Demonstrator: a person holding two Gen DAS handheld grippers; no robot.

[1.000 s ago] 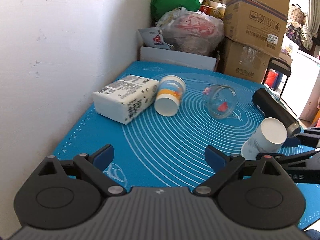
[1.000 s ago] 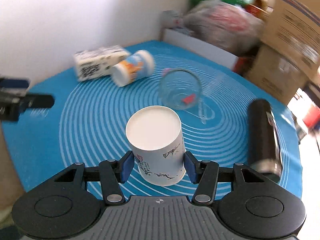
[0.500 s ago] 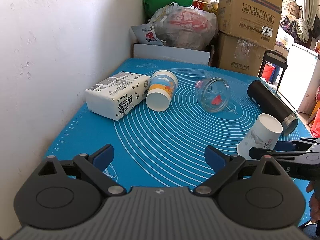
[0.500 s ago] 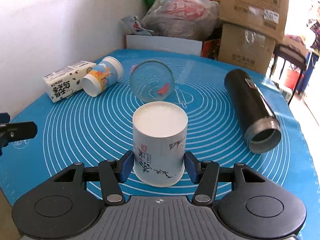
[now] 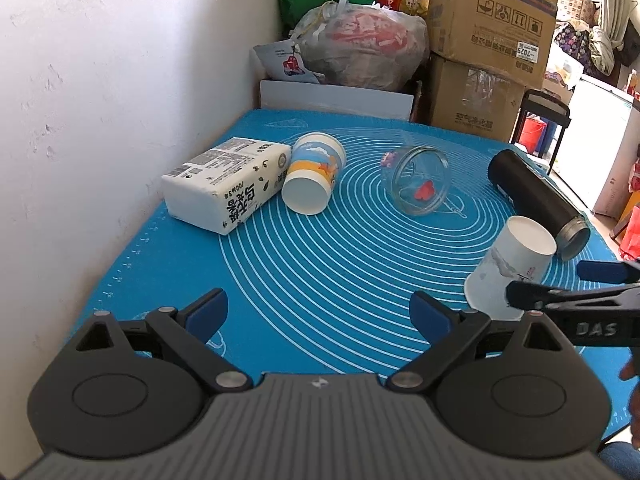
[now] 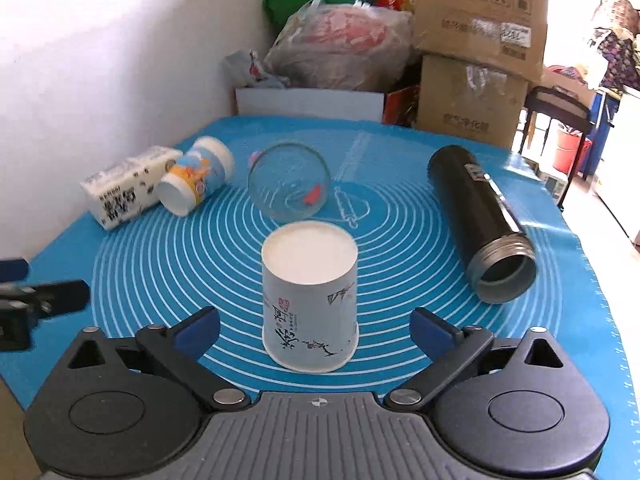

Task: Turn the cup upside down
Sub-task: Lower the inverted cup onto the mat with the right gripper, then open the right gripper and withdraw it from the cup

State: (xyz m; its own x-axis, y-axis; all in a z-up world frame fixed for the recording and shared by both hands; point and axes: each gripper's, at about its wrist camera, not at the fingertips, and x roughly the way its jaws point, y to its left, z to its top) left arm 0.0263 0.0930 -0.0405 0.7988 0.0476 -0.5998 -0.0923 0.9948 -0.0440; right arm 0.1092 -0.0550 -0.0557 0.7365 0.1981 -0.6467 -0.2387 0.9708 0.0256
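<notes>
A white paper cup (image 6: pixel 310 296) with black ink markings stands upside down on the blue mat (image 6: pixel 400 240), its flat base up. My right gripper (image 6: pixel 315 328) is open, with a blue pad on each side of the cup and a gap to both. The cup also shows in the left wrist view (image 5: pixel 510 266), at the right, with my right gripper's fingers (image 5: pixel 560 294) around it. My left gripper (image 5: pixel 318 312) is open and empty over the mat's near left part.
A clear glass jar (image 6: pixel 290 186), a colourful paper cup (image 6: pixel 196 182) and a black flask (image 6: pixel 478 220) lie on their sides. A white tissue pack (image 6: pixel 124 194) lies by the wall. Boxes (image 6: pixel 476 60) and bags (image 6: pixel 340 44) stand behind the mat.
My right gripper has opened and let go of the white cup, which now stands free on the mat. The left gripper has stayed open.
</notes>
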